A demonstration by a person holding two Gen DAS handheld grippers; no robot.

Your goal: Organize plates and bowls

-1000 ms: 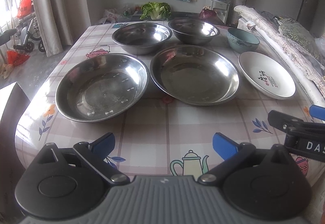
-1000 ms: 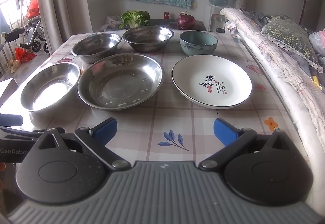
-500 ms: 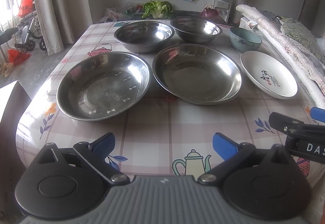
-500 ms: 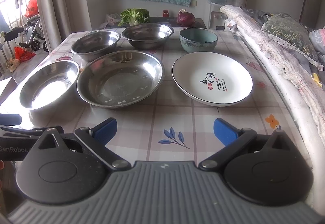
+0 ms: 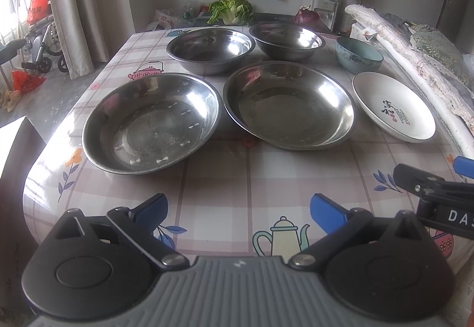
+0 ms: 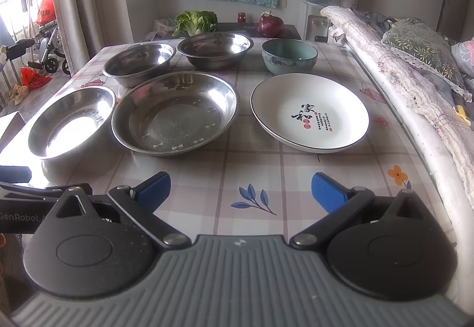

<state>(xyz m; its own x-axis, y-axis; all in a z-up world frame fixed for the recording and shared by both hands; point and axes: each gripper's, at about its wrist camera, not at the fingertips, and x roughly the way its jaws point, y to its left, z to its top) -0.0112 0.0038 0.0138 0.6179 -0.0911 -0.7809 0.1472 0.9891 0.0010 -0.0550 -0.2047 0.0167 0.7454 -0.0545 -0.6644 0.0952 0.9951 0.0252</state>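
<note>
Two grippers, both with blue-tipped fingers spread wide and nothing between them. Left gripper (image 5: 238, 210) hovers over the near edge of the table (image 5: 237, 179); right gripper (image 6: 240, 189) the same, further along to the right, its side visible at the right margin of the left wrist view.

Ahead of the left fingers (image 5: 152, 207): two wide shallow steel pans side by side, left pan (image 5: 151, 122) and right pan (image 5: 288, 105), rims nearly touching. Behind them two deeper steel bowls, left bowl (image 5: 210, 50) and right bowl (image 5: 286, 41), also close together.

Ahead of the right fingers (image 6: 327, 192): white plate (image 6: 309, 112) with black characters and a dark rim, lying flat. Just behind it a teal bowl (image 6: 289, 56), upright.

Past the far table edge: a leafy cabbage (image 6: 195, 22) and a red onion (image 6: 270, 25). Bedding (image 6: 400, 75) runs along the table's right side.
</note>
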